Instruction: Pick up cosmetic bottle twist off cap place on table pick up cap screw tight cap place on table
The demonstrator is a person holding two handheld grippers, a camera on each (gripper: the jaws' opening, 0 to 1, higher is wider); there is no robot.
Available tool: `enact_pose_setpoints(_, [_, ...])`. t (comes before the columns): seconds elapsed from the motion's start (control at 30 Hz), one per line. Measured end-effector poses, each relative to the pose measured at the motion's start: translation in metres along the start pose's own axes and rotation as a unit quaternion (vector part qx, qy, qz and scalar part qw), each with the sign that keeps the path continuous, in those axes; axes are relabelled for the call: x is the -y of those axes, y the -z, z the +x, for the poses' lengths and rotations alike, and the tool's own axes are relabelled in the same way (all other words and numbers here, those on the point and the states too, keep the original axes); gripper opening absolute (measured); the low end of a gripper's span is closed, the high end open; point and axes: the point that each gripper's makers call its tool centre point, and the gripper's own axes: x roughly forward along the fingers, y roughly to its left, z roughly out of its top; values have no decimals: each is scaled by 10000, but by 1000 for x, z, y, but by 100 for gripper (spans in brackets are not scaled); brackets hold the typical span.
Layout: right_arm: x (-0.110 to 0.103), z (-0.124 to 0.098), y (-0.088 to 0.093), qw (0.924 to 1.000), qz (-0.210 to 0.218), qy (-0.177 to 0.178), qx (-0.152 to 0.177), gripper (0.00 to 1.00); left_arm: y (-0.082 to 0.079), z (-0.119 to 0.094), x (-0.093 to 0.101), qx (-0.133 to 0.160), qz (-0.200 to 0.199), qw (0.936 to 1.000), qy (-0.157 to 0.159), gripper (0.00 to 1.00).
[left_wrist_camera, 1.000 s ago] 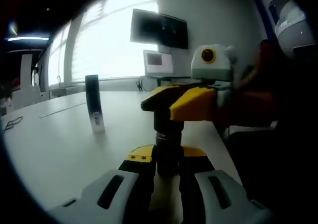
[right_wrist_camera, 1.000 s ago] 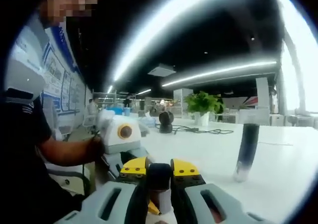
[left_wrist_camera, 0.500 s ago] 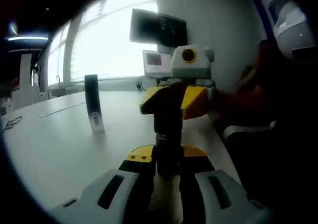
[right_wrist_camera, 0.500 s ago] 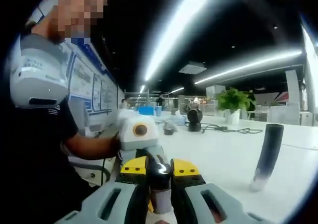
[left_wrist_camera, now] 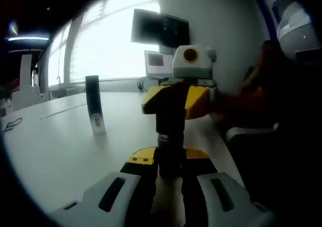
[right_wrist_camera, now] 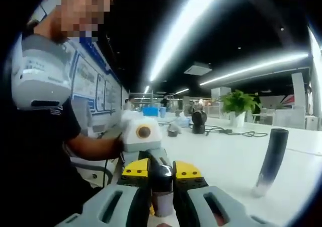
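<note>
Left gripper view: the left gripper (left_wrist_camera: 168, 167) clamps the dark cylindrical cosmetic bottle (left_wrist_camera: 169, 154) upright between its 2 jaws. Right gripper (right_wrist_camera: 162, 174) pinches its black cap (right_wrist_camera: 162, 175) from above.

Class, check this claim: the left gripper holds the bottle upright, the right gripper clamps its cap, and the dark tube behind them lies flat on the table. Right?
Not quite. In the left gripper view the dark tube stands upright on the table, not flat. The left gripper does hold the bottle upright, and the right gripper clamps its cap.

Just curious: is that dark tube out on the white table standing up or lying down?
Standing upright: the dark tube rises from the white table, pale end down.
</note>
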Motion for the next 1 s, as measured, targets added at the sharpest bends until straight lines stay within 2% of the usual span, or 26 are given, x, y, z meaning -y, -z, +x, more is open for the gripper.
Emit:
enact_pose_setpoints(0.2, [-1, 0, 0, 10000, -26, 34, -14, 10, -1, 1, 0, 1, 6, 10000, -5, 8])
enact_pose_setpoints(0.23, [-1, 0, -2, 10000, -9, 35, 30, 10, -1, 1, -1, 1, 4, 10000, -6, 8])
enact_pose_setpoints(0.3, [-3, -2, -15, 9990, 236, -74, 373, 10, -1, 1, 0, 2, 15, 10000, -7, 8])
enact_pose_setpoints(0.4, [2, -4, -14, 9996, 87, 35, 270, 10, -1, 1, -1, 2, 11, 10000, -8, 8])
enact_pose_setpoints(0.6, [3, -3, -11, 9998, 84, 79, 191, 10, 0, 0, -2, 3, 14, 10000, -19, 8])
enact_pose_setpoints(1.0, [13, -10, -17, 9988, 146, 341, 335, 10, 1, -1, -5, 10, 1, 10000, -67, 8])
